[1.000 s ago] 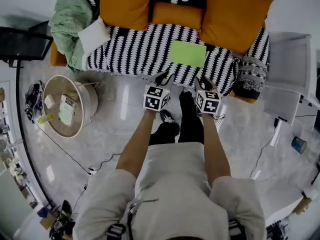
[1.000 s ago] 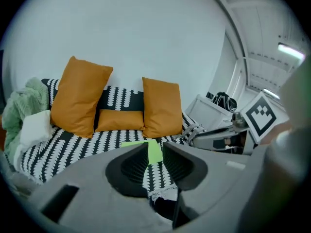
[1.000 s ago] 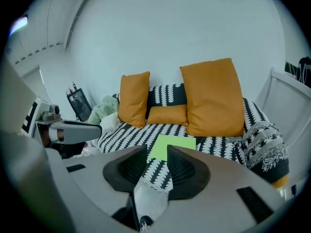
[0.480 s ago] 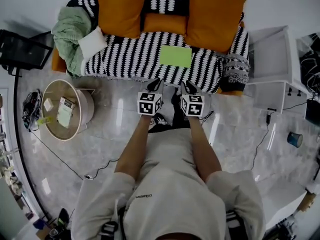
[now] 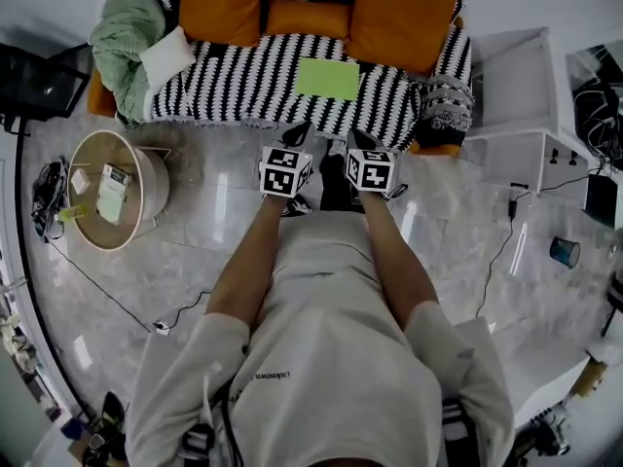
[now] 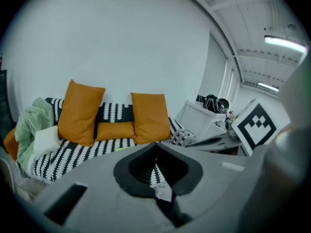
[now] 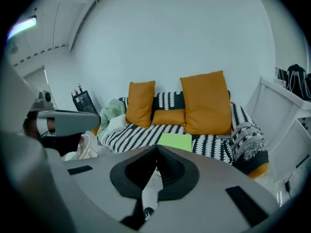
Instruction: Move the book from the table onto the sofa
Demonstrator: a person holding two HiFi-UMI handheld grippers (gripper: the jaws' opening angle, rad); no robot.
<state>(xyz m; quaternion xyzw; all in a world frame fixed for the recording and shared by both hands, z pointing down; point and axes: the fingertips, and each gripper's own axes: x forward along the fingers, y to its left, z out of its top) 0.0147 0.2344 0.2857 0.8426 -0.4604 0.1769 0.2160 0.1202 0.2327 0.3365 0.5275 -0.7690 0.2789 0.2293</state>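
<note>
A light green book (image 5: 327,78) lies flat on the seat of the black-and-white patterned sofa (image 5: 243,95), in front of the orange cushions; the right gripper view shows the book (image 7: 175,141) too. My left gripper (image 5: 296,131) and right gripper (image 5: 357,137) are held side by side over the floor just in front of the sofa's edge, short of the book. Both point at the sofa. Each has its jaws shut with nothing between them, as in the left gripper (image 6: 155,147) and right gripper (image 7: 156,150) views.
A round wooden side table (image 5: 109,191) with small items stands on the floor at the left. White shelf units (image 5: 511,105) stand right of the sofa. A green blanket (image 5: 122,42) and white pillow lie on the sofa's left end. Cables run over the floor.
Both grippers have drawn back from the sofa toward the person and their jaws have closed. The book stays where it lay on the seat.
</note>
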